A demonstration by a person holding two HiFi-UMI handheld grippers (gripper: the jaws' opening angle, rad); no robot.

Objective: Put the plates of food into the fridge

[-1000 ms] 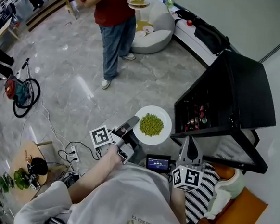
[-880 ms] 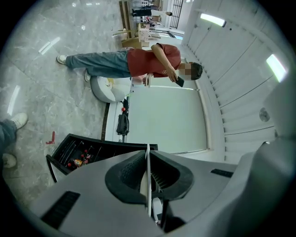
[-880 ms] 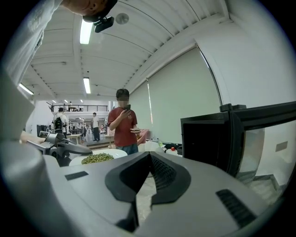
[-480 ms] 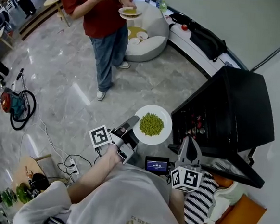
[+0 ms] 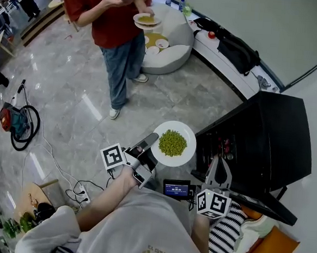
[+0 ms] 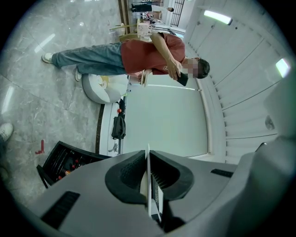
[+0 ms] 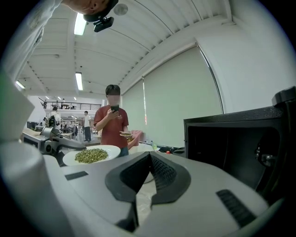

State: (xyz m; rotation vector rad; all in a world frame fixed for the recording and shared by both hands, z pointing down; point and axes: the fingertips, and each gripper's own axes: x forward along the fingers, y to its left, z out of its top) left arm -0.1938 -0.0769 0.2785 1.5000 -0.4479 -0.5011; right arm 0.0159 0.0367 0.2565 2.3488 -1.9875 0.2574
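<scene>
A white plate (image 5: 186,133) heaped with green peas (image 5: 172,143) hangs level in front of the small black fridge (image 5: 266,142), whose door stands open. My left gripper (image 5: 151,146) is shut on the plate's near rim; in the left gripper view the rim (image 6: 148,185) shows edge-on between the jaws. My right gripper (image 5: 218,171) sits close by the fridge's open front, jaws shut with nothing in them. In the right gripper view the plate (image 7: 91,154) floats at the left and the fridge's dark inside (image 7: 231,148) fills the right.
A person in a red shirt (image 5: 115,16) stands on the grey floor holding another plate of food (image 5: 146,19). Behind them is a white pouf (image 5: 170,48) with small dishes. A vacuum cleaner (image 5: 17,120) and cables (image 5: 84,172) lie at the left.
The view has shifted a little; the fridge now sits lower and further right in the frame. The plate stays held in front of it. The standing person appears slightly further right.
</scene>
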